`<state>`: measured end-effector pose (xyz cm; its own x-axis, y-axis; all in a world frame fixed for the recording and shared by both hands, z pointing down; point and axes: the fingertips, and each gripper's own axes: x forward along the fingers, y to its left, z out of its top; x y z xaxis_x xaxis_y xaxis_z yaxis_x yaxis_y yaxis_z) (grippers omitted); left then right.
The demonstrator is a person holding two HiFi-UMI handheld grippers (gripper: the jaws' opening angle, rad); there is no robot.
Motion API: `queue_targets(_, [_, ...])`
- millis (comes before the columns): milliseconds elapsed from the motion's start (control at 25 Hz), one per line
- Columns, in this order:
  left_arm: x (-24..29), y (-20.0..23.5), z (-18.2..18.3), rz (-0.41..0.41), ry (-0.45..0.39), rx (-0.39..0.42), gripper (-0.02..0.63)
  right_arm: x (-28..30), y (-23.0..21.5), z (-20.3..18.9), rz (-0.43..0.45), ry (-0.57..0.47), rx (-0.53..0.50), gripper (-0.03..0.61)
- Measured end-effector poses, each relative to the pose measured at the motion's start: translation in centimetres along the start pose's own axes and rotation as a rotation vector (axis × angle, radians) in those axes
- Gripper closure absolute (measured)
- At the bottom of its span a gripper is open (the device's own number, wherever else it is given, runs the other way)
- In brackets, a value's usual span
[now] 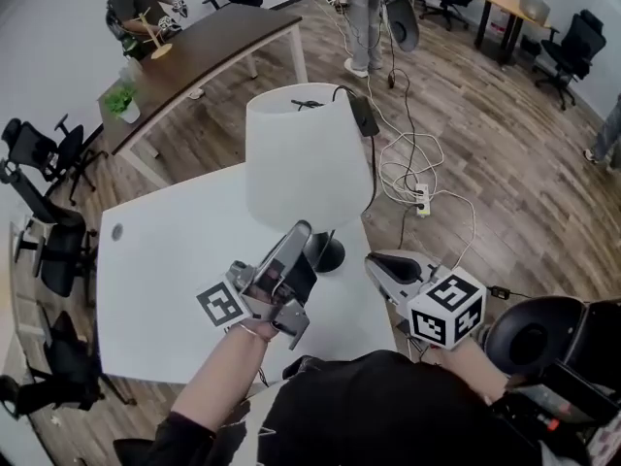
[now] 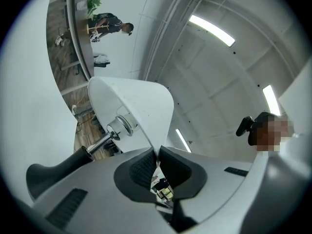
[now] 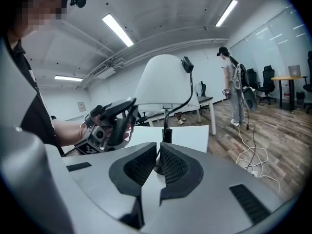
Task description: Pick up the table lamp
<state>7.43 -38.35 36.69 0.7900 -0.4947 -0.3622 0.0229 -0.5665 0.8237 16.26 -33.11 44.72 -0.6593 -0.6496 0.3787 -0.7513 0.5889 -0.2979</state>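
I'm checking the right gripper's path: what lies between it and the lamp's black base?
Only bare white table. The head view shows the right gripper stopped short of the lamp base, with nothing between them.

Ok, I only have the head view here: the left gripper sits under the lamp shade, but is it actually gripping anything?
Observer: Yes. In the left gripper view, the left gripper is closed on the thin lower rim of the lamp shade.
Operator: And the right gripper's jaws?
Observer: The right gripper is shut and empty. The lamp stem stands beyond its tips, untouched.
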Motion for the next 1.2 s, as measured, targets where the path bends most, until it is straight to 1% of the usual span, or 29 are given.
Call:
queue_targets(160, [1.3, 0.7, 0.6, 0.044, -0.003, 0.031, 0.584, 3.5, -1.2, -1.3, 0.085, 0.032, 0.027, 0.555])
queue_targets(200, [1.6, 0.9, 0.6, 0.053, -0.003, 0.033, 0.583, 4.5, -1.5, -1.7, 0.106, 0.038, 0.027, 0.500])
queue_targets(240, [1.7, 1.0, 0.7, 0.059, -0.004, 0.034, 0.584, 5.5, -1.7, -1.9, 0.128, 0.039, 0.027, 0.427])
queue_targets(280, [1.9, 1.1, 0.8, 0.063, -0.006, 0.033, 0.584, 6.5, -2.0, -2.0, 0.148, 0.036, 0.030, 0.410])
queue_targets(360, [2.3, 1.2, 1.1, 0.071, -0.010, 0.037, 0.583, 8.5, -2.9, -2.1, 0.174, 0.026, 0.049, 0.402])
queue_targets(520, [2.6, 1.5, 1.7, 0.096, -0.048, 0.052, 0.583, 12.1, -3.8, -3.3, 0.217, 0.075, 0.057, 0.353])
queue_targets(640, [2.6, 1.9, 2.0, 0.110, -0.086, 0.063, 0.583, 13.5, -3.8, -3.6, 0.264, 0.069, 0.054, 0.351])
queue_targets(800, [2.6, 2.3, 2.2, 0.130, -0.119, 0.079, 0.586, 14.6, -3.8, -3.8, 0.303, 0.082, 0.039, 0.358])
queue_targets(880, [2.5, 2.3, 2.5, 0.135, -0.135, 0.086, 0.586, 14.7, -3.5, -3.8, 0.324, 0.080, 0.038, 0.403])
queue_targets(1040, [2.1, 1.9, 2.8, 0.131, -0.165, 0.102, 0.586, 14.9, -3.2, -3.8, 0.330, 0.070, 0.007, 0.403])
queue_targets(1200, [2.3, 1.0, 2.5, 0.096, -0.193, 0.103, 0.592, 14.7, -3.2, -3.9, 0.323, 0.066, -0.019, 0.408])
